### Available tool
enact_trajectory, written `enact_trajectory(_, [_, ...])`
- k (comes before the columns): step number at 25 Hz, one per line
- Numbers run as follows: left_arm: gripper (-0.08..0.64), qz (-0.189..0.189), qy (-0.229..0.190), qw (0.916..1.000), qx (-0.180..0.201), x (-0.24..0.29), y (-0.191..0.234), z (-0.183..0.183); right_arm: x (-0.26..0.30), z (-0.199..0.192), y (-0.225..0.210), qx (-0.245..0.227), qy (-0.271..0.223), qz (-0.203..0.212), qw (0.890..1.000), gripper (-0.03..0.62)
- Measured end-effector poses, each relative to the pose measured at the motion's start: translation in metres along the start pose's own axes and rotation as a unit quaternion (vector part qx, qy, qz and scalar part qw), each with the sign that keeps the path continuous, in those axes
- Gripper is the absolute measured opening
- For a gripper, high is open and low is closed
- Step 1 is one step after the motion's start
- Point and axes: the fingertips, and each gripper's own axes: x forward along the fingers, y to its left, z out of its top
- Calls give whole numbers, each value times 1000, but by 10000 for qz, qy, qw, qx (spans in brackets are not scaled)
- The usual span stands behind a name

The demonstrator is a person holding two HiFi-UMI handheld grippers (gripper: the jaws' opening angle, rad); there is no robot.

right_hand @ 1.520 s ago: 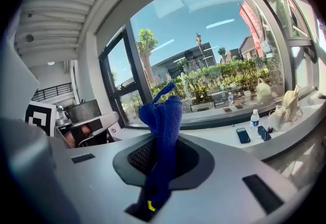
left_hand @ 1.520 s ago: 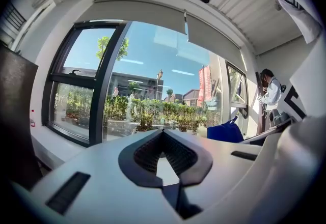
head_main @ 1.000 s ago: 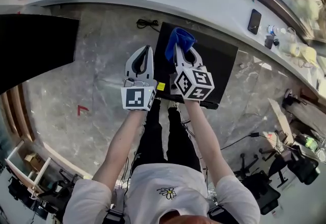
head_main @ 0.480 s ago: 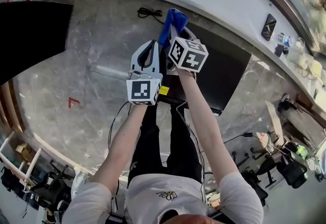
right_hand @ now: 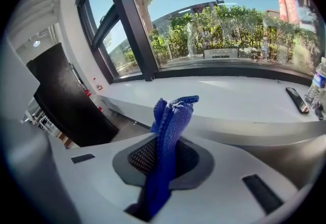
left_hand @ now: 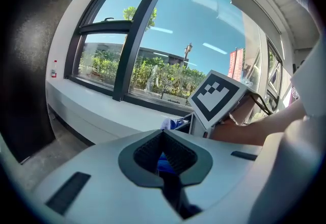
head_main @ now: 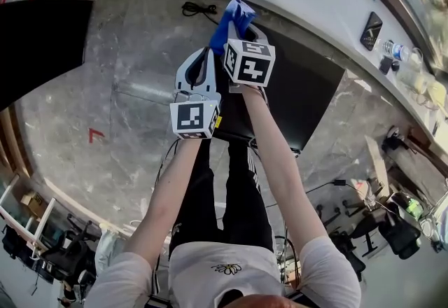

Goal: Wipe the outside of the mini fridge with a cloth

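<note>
Cloth clamped in right tongs, near mini fridge.

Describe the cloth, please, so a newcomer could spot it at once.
Start at the black mini fridge on the stone floor before the person. By its far left corner the right gripper is shut on the cloth: a bunched knit strip, the only bright blue thing there.

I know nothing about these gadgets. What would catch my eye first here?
The bright blue cloth stands out most, sticking out of the shut right gripper at the far corner of the black mini fridge. Next come the black-and-white marker cubes on both grippers, with the left gripper shut and empty alongside.
</note>
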Motion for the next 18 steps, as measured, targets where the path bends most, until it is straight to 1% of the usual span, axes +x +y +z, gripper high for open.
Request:
enact_trajectory(4, [5,-104,36,9999,36,2,-19,-6,-9,-5,-22,-132,32,-208,9997,67])
enact_trajectory(11, [5,-200,35,9998,80,0,-48,-10,-40,-11,-71,-14,-27,-498,9988,67])
enact_trajectory(18, [5,-284,55,9995,157,6,-92,-22,-74,-28,-143,23,-70,-839,9964,67])
